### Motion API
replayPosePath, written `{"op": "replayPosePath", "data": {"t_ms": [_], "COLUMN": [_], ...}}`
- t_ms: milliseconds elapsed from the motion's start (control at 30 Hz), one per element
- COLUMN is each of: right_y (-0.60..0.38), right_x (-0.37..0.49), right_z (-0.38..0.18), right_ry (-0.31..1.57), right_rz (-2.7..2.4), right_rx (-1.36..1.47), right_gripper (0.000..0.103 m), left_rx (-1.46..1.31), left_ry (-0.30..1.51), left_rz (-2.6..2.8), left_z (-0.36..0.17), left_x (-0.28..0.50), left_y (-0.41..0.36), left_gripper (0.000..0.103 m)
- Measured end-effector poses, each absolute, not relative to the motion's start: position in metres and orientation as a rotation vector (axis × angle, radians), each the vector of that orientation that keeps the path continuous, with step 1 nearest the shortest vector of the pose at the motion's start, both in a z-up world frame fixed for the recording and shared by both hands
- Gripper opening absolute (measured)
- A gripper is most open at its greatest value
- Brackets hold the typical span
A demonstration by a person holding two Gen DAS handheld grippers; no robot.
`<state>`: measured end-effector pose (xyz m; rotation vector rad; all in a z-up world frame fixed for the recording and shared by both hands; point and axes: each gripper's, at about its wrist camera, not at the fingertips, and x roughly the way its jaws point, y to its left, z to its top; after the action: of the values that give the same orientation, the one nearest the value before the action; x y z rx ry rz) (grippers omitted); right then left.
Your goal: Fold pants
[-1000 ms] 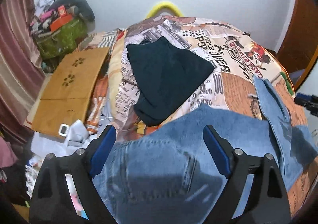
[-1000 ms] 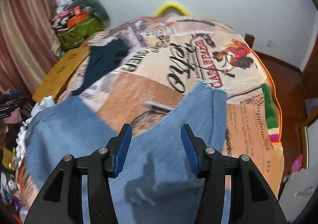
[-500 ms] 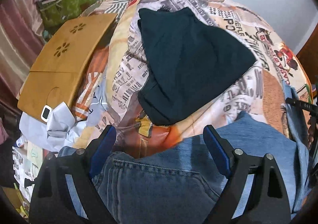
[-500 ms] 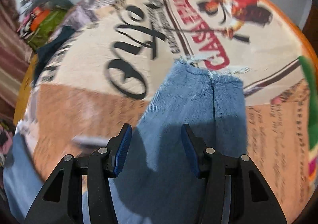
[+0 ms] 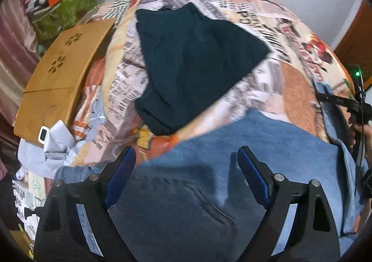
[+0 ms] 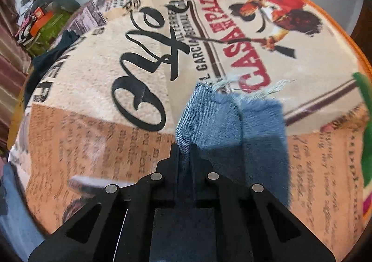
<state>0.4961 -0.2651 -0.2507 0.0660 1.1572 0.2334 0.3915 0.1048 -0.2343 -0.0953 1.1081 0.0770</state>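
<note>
Blue jeans (image 5: pixel 232 145) lie on a bed covered by a printed blanket (image 5: pixel 290 80). My left gripper (image 5: pixel 186 176) is open, low over the waist and back-pocket part of the jeans. In the right wrist view the jeans' leg end (image 6: pixel 255 118) with a frayed hem lies on the blanket (image 6: pixel 93 134). My right gripper (image 6: pixel 184 148) is shut on the left edge of that leg, which is pinched up into a ridge. The right gripper also shows at the right edge of the left wrist view (image 5: pixel 355 108).
A folded dark garment (image 5: pixel 193 62) lies on the blanket beyond the jeans. A wooden board (image 5: pixel 60 80) sits at the bed's left side, with crumpled paper (image 5: pixel 55 143) and a green bag (image 5: pixel 65 11) of clutter nearby. A white wall stands behind.
My right gripper moved down to the leg end and closed on the leg's left edge. My left gripper dropped lower over the jeans' waist and stayed open.
</note>
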Motion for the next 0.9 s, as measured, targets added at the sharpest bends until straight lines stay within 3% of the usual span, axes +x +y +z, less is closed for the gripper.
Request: {"op": "replayPosePath", "data": {"t_ms": [567, 733, 900], "right_y": [-0.381, -0.401, -0.417], "right_x": [0.341, 0.311, 0.285], "right_z": [-0.034, -0.014, -0.035], "right_ry": [0.772, 0.71, 0.757], "right_rz": [0.203, 0.177, 0.135], "right_rx": [0.179, 0.196, 0.179], "right_gripper": [0.006, 0.006, 0.006], "left_rx": [-0.052, -0.017, 0.024], "left_ry": [1.166, 1.189, 1.166], "left_rz": [-0.102, -0.163, -0.166], "left_z": [-0.214, -0.216, -0.215], "left_x": [0.348, 0.332, 0.321], "left_y": [-0.007, -0.042, -0.058], "left_gripper": [0.089, 0.089, 0.089]}}
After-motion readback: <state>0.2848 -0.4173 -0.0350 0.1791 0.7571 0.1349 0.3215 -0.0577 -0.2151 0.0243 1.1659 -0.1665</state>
